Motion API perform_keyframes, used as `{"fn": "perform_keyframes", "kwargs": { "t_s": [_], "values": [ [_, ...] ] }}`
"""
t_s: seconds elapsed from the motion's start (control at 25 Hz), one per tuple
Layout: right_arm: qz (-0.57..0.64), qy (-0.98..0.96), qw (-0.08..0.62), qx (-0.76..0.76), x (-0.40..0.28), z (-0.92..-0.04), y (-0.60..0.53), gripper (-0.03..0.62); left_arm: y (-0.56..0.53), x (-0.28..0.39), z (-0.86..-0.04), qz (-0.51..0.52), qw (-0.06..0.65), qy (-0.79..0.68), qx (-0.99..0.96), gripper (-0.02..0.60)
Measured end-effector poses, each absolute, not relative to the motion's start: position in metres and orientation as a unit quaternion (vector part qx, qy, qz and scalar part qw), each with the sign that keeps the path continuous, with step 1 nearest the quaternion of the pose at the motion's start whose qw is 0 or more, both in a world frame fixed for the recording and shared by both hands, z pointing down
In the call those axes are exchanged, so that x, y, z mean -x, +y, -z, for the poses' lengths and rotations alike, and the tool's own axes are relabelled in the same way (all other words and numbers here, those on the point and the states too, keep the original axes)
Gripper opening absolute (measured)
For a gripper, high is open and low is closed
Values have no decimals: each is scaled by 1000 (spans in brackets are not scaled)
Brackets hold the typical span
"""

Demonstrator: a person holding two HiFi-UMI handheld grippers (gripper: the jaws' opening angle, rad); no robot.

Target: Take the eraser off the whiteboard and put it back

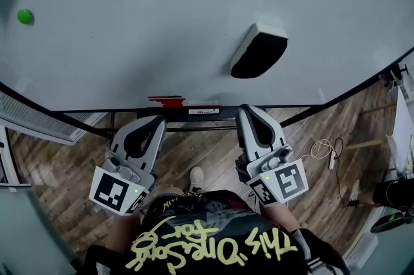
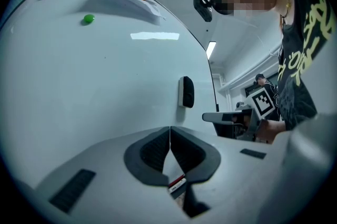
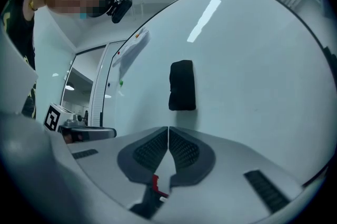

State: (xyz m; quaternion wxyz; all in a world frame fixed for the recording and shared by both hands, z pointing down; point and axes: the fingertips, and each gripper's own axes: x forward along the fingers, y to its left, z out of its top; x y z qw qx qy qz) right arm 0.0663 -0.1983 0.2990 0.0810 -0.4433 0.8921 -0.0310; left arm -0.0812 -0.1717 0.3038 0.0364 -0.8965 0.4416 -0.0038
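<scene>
On the whiteboard [image 1: 129, 28] sits the black eraser [image 1: 259, 50], stuck flat and apart from both grippers. Facing the board, the left gripper [image 1: 157, 120] and right gripper [image 1: 248, 109] have jaws pressed together, holding nothing.

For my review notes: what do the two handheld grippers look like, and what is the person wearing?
Both the left gripper and right gripper have pale grey shells with dark ribbed pads. Each carries a white cube with black square markers and a green light. The person wears a black top with yellow lettering.
</scene>
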Motion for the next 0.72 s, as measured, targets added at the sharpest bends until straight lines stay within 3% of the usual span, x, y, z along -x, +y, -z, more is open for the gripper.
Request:
{"fn": "perform_keyframes", "kwargs": {
  "t_s": [0.72],
  "values": [
    [17, 859, 100, 502, -73, -278, -200, 12, -178, 88, -301, -4, 32, 401, 916, 11]
  ]
}}
